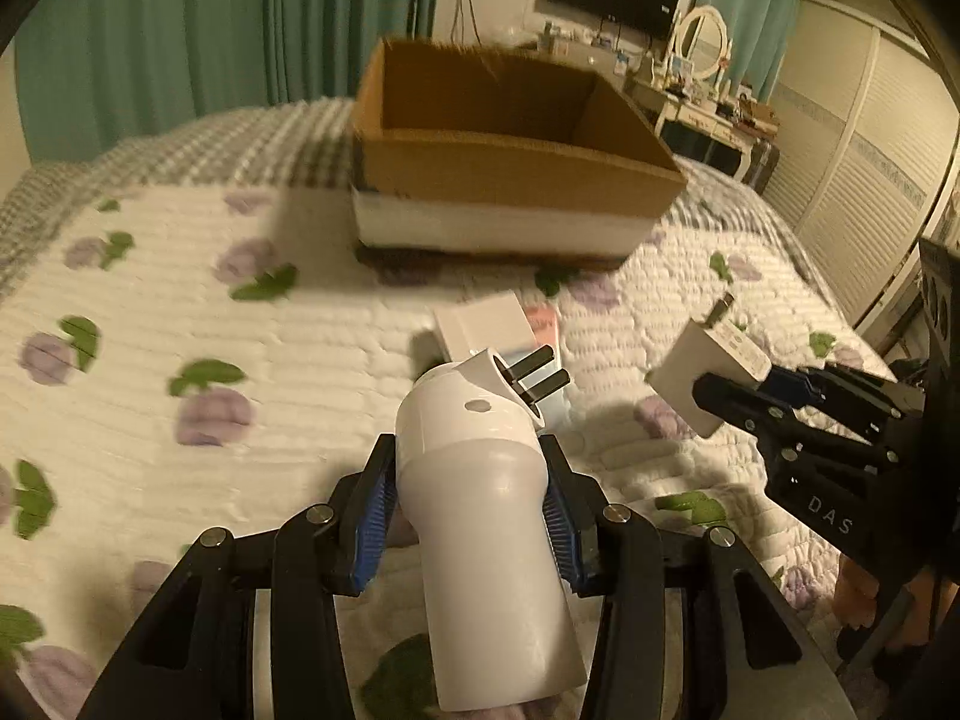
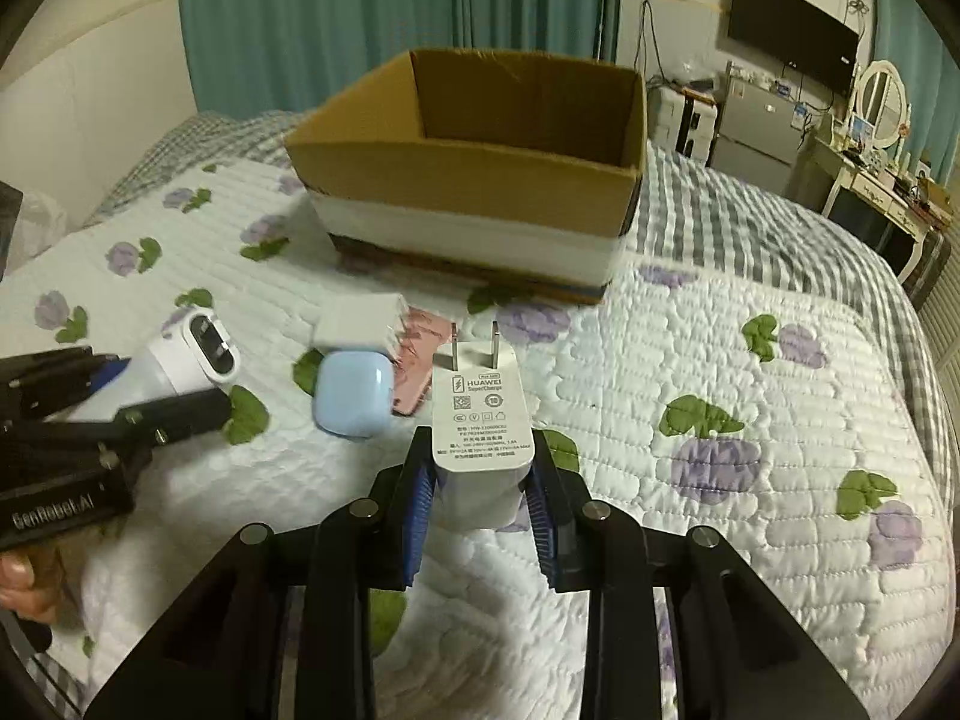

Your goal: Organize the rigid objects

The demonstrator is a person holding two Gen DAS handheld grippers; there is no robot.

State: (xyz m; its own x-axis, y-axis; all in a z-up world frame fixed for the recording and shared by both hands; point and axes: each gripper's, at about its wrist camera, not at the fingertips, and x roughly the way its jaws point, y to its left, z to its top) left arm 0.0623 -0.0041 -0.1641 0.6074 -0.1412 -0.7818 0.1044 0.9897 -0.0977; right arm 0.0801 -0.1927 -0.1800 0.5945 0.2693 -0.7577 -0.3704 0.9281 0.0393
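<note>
- The left claw (image 1: 471, 525) is clamped on one white, rounded plug-in device (image 1: 480, 504); its blue pads (image 1: 373, 525) press on both sides of the body, which stands out forward above the bed (image 1: 180, 300) with two dark flat prongs at the far end. In the right wrist view the casing of this claw reads "GenRobot.AI".
- On the quilt, between the two claws, lie three loose things: one white adapter (image 2: 360, 324) farthest, one pale blue rounded case (image 2: 354, 393) just near of it, and one pink flat item (image 2: 423, 354) just to their right, partly hidden.
- One open cardboard box (image 2: 468, 180) with a white band round its lower part stands on the bed, far centre, beyond these things.
- The right claw (image 2: 480, 504) is narrowed tight on one white charger (image 2: 480, 420), pads on its two sides, two metal prongs pointing toward the box. Its label reads "HUAWEI SuperCharge"; the smaller print is too fine to read. In the left wrist view this claw's body shows the letters "DAS".
</note>
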